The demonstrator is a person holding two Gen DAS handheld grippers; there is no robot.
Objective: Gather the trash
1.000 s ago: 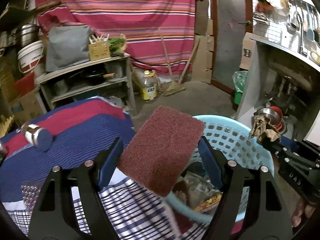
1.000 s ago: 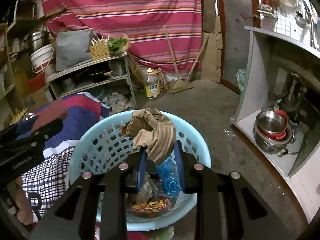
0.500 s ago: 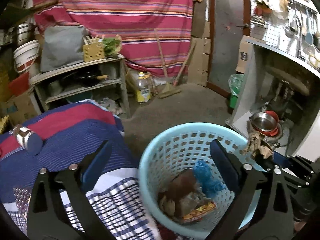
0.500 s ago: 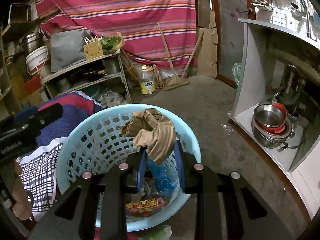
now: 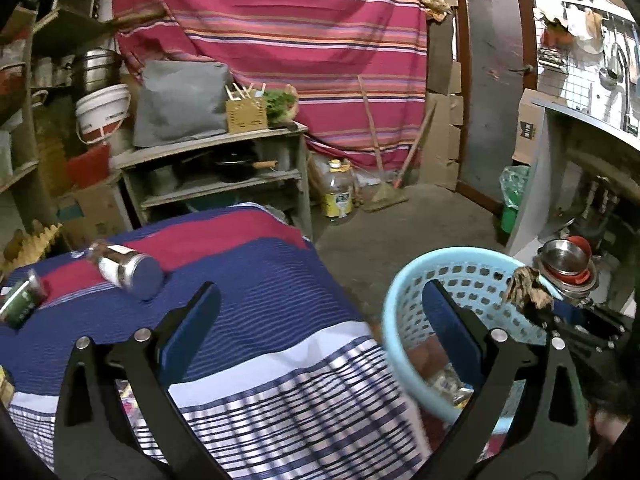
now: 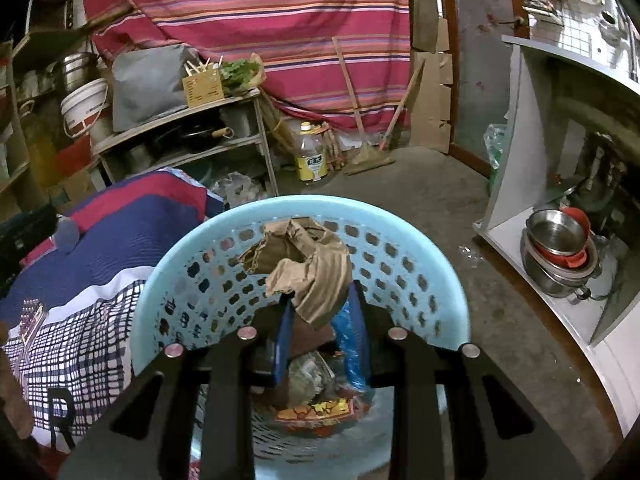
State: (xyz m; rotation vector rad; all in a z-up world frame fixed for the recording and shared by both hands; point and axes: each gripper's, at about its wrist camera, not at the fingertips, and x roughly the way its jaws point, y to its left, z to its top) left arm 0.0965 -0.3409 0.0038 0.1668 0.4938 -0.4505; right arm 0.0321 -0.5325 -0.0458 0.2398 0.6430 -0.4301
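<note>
Your left tongs [image 5: 320,316] stand wide open with nothing between the pads; the jaws have just been opening, and they now hang over the near edge of the bed [image 5: 256,280], whose cover is striped blue, red and white. One finger sits over the blanket, the other in front of the rim of the light blue basket [image 6: 404,232]. Your right tongs [image 6: 320,316] are closed narrowly on a crumpled brown paper wad [image 6: 308,264], which bulges up above the fingertips. The wad hangs inside the basket's mouth, above the trash already lying in the bottom: a blue plastic piece [image 6: 346,332], a red and yellow wrapper [image 6: 320,416], and some grey crumpled stuff between them. The basket stands on the concrete floor just beside the bed. From the left view you see the same wad [image 5: 528,292] at the basket's far rim, with the black body of the right tongs behind it. On the bed lie a glass jar with a metal lid [image 5: 128,270], tipped on its side, and a smaller green-labelled jar [image 5: 20,304] near the left edge. A stack of metal bowls [image 6: 560,252] sits on a low shelf to the right, well apart from the basket.
</note>
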